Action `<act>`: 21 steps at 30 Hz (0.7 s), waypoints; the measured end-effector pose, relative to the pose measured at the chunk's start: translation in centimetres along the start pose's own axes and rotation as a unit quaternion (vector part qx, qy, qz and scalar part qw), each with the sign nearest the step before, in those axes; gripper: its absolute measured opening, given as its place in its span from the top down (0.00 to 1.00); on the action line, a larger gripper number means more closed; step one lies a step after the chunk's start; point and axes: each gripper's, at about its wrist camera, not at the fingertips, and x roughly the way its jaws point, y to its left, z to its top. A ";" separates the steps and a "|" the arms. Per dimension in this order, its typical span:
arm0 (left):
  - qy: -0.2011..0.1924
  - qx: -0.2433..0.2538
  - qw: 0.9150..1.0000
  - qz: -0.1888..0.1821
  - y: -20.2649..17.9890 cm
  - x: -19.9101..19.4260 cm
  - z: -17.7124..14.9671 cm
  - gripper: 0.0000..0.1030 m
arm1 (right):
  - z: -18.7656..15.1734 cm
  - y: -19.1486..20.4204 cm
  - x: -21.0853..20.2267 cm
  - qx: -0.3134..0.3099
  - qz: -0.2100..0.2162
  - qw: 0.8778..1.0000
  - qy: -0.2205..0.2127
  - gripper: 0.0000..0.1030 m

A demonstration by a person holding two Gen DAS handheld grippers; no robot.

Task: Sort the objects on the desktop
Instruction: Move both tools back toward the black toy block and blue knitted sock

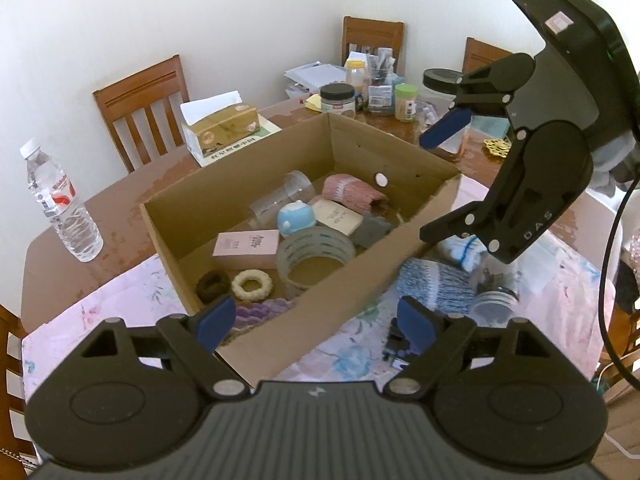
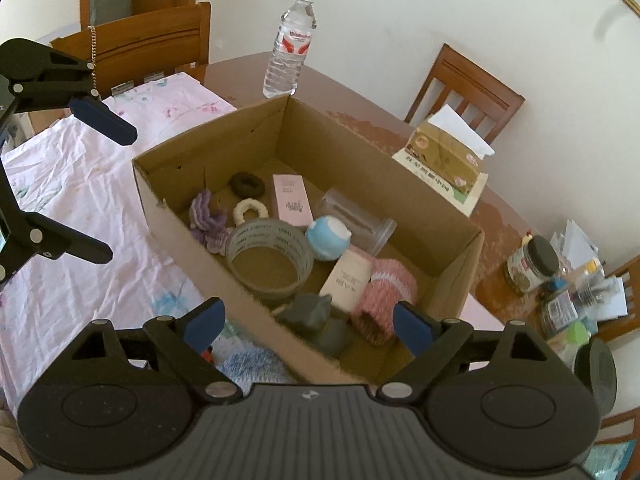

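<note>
Two grippers over a cardboard box (image 1: 256,364) on the table, jaws of both spread wide with nothing between them: left gripper (image 1: 316,322) above the box's near corner, right gripper (image 2: 304,326) above its long wall. Inside the box: tape roll (image 2: 270,260), pink carton (image 2: 292,200), blue-white ball (image 2: 328,238), clear cup (image 2: 356,220), pink knit piece (image 2: 390,284), grey toy (image 2: 314,312). Outside on the floral cloth (image 1: 100,308), just beside the box: blue-white knit roll (image 1: 434,284).
</note>
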 end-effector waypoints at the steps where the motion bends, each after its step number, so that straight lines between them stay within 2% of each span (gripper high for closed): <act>1: 0.000 0.001 1.000 -0.002 -0.2 -0.1 -0.1 0.15 | -0.3 0.1 -0.2 0.004 -0.001 1.000 0.000 0.09; 13: -0.003 0.026 0.998 -0.053 -1.9 -0.4 -1.1 0.14 | -3.2 1.6 -2.7 0.052 -0.020 0.998 0.010 0.09; 21: -0.007 0.061 0.995 -0.084 -3.0 -0.1 -2.0 0.14 | -4.9 3.1 -3.3 0.093 -0.034 0.995 0.023 0.09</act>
